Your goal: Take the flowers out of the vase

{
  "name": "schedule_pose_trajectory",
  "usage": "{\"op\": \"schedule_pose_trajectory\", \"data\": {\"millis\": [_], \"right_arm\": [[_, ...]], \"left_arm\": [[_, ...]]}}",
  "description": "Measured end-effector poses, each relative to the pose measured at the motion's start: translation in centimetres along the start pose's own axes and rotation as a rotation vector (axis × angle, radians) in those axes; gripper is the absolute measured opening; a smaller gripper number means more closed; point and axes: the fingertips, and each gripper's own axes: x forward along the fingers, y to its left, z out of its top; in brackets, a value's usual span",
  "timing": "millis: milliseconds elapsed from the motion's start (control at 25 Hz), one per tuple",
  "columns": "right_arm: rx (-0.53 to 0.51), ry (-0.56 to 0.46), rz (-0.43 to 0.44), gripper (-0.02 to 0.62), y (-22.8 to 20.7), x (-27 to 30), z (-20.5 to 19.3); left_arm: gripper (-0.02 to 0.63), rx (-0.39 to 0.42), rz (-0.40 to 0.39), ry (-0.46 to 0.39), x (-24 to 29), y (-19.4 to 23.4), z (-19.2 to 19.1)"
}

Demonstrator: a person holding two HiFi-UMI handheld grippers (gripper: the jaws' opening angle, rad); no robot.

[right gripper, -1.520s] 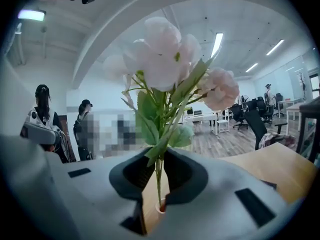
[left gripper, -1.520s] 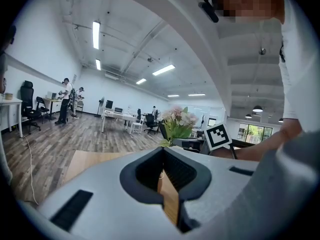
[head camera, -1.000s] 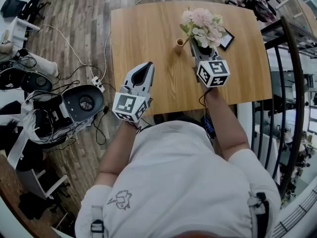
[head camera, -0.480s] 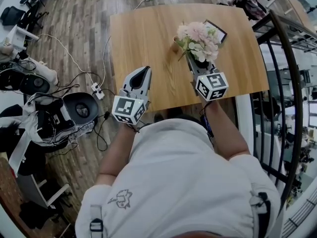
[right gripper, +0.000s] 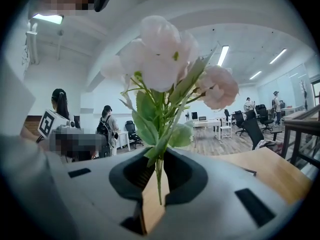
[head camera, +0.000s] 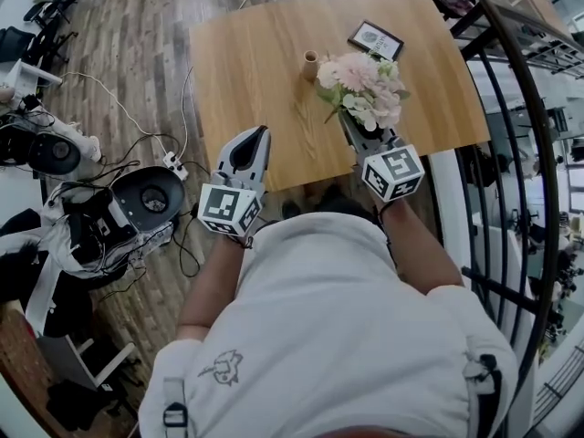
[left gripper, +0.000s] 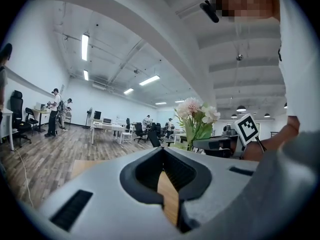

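**Flowers held clear of the vase above the bench**

The bunch of pink and white flowers (head camera: 363, 85) is shown clamped by its thin green stems (right gripper: 158, 176) in the right hand-held gripper (head camera: 349, 122). Its jaws are drawn nearly together on the stems, and the stem ends are seen hanging free below the pads. The small tan vase (head camera: 311, 65) is seen upright on the bench (head camera: 246, 71) with no flowers in it, just beside the blooms on their left. The left hand-held gripper (head camera: 255, 137) is held level over the near edge of the bench, its jaws closed with nothing between them.

The removal itself is judged to be done, and only a place to set the bunch down is yet to be chosen. The grip is best kept firm on the stems. The bunch looks top-heavy and the stems are slender, so it could swivel or slip if the hold were loosened. The blooms should be carried wide of the vase, which looks light and could be tipped by a brushing leaf.

Open bench is offered to the left of the vase and along the near edge, where the flowers could be laid. A picture frame (head camera: 374, 39) is placed just beyond the blooms. A dark metal railing (head camera: 520, 108) is set close past the right edge of the bench, so little room is given on that side.
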Motion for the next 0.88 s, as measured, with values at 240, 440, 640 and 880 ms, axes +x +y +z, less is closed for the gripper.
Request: {"op": "schedule_pose_trajectory", "data": {"millis": [240,440,640,880], "right_arm": [[0.004,-0.003,0.026,0.054,-0.8,-3.2,-0.2],[-0.006,-0.002,0.075,0.054,-1.4,-6.6,0.4],[-0.025,-0.007,0.115,0.054,-2.7,-10.4,0.8],[-0.016,-0.005,0.136,0.054,-2.0,-14.9,-2.9]], "left_arm": [[0.005,0.000,0.020,0.006,0.3,-2.3,-0.4],[0.005,0.004,0.057,-0.007,1.0,-5.7,0.7],[0.005,0.005,0.066,-0.008,1.9,-10.8,0.6],[0.003,0.015,0.091,0.002,-1.2,-15.0,-2.1]]}}
